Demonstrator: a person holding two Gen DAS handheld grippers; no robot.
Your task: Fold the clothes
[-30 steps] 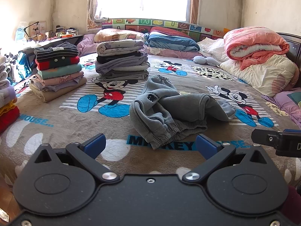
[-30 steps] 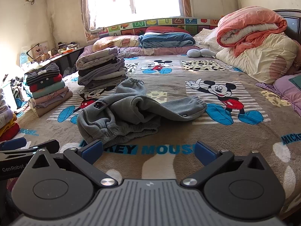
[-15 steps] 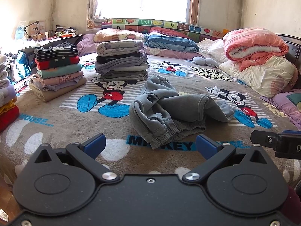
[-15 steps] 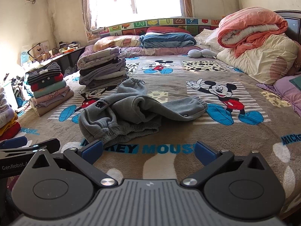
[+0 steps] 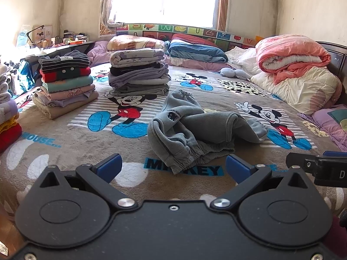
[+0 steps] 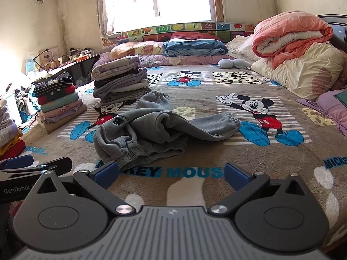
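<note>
A bed [image 5: 65, 143] with a cartoon-mouse blanket fills the room. One rolled pink quilt [image 5: 290, 54] lies at its right edge. Two stacks of folded clothes [image 5: 138, 71] stand toward the bed's left. One crumpled grey sweatpants [image 5: 195, 130] lies mid-bed. Left gripper [image 5: 173, 166] and right gripper [image 6: 171, 173] hover just before it, both spread, empty.

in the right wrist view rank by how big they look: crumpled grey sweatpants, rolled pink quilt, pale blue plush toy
1. Crumpled grey sweatpants, though nearest the camera, so unsure against the quilt
2. Rolled pink quilt
3. Pale blue plush toy
</note>
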